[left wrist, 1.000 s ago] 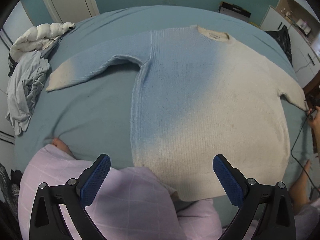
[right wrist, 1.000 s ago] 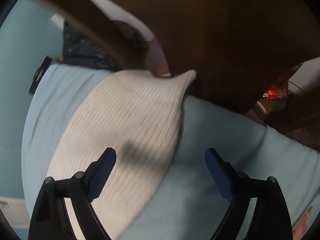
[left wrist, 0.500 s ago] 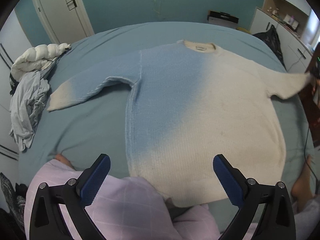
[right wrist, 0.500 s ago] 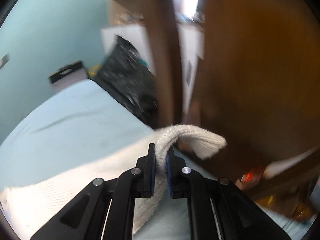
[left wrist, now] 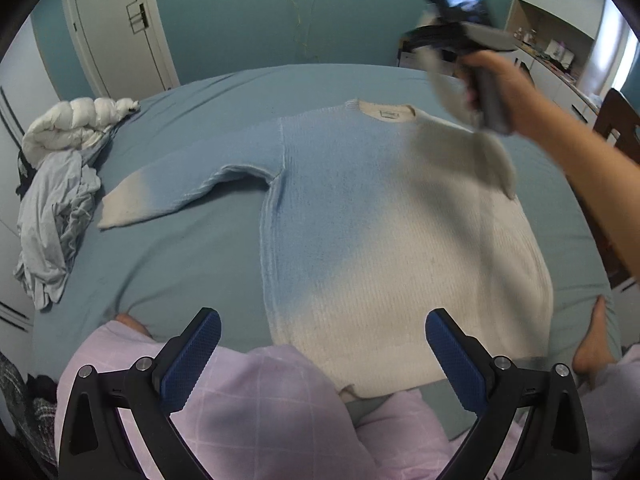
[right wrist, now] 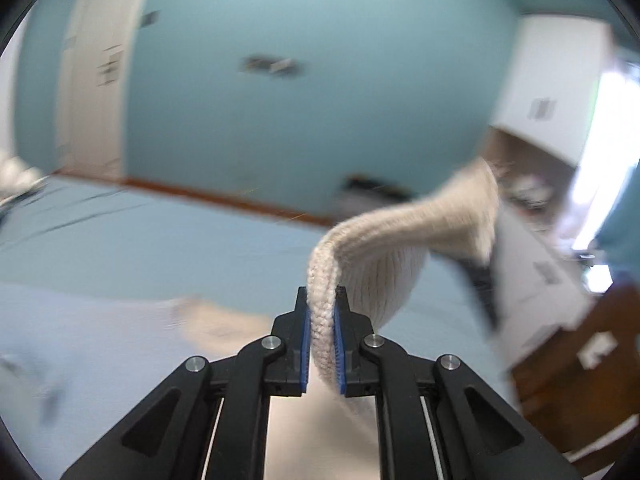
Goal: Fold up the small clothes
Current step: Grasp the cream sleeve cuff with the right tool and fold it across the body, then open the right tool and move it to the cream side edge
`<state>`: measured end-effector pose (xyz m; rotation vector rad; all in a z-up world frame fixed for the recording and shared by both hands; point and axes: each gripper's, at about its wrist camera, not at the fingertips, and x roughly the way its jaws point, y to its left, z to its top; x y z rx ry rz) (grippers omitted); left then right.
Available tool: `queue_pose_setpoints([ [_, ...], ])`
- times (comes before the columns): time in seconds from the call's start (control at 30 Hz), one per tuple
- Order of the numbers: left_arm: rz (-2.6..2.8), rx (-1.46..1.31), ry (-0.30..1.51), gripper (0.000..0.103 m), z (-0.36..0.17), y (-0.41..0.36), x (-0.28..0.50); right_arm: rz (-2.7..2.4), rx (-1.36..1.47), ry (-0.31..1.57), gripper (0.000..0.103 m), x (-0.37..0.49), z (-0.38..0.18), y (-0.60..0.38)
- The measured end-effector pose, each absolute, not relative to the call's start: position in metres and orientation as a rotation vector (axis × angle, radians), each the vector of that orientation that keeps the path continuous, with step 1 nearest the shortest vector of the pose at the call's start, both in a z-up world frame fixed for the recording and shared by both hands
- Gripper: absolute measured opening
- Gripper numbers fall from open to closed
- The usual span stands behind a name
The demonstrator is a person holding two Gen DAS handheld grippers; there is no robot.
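Sleeve now lifted, pinched in right tongs; left tongs spread.

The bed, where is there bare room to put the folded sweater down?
Bare blue sheet lies beyond the sweater's collar toward the wall, and below the flat left sleeve, between the sweater's side seam and the clothes pile. It is crowded at the near edge, with the person's knees, and at the left edge, by that pile.

You have a knitted sweater spread flat on the bed, front up, neckline at the far side; it fades from pale blue to cream; its blue sleeve lies outstretched, while its cream sleeve is lifted off the bed
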<state>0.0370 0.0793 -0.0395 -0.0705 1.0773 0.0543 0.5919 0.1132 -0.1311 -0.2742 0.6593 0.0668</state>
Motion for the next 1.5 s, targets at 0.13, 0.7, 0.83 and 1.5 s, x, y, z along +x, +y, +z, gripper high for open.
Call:
queue_pose_setpoints([
  [0.13, 0.030, -0.172, 1.105, 0.103, -0.042, 0.093, 0.039, 0.457, -0.062, 0.889, 0.086, 0.583, -0.199, 0.193],
  [0.7, 0.017, -0.097, 1.152, 0.103, -0.058, 0.072, 0.045, -0.175, -0.332, 1.175, 0.086, 0.552, -0.348, -0.097],
  [0.83, 0.017, -0.093, 1.167, 0.103, -0.061, 0.067, 0.050, -0.171, -0.173, 1.212, 0.086, 0.563, -0.359, -0.123],
  [1.5, 0.043, -0.119, 1.142, 0.103, -0.054, 0.097, 0.030, -0.313, -0.350, 1.229, 0.102, 0.551, -0.295, -0.131],
])
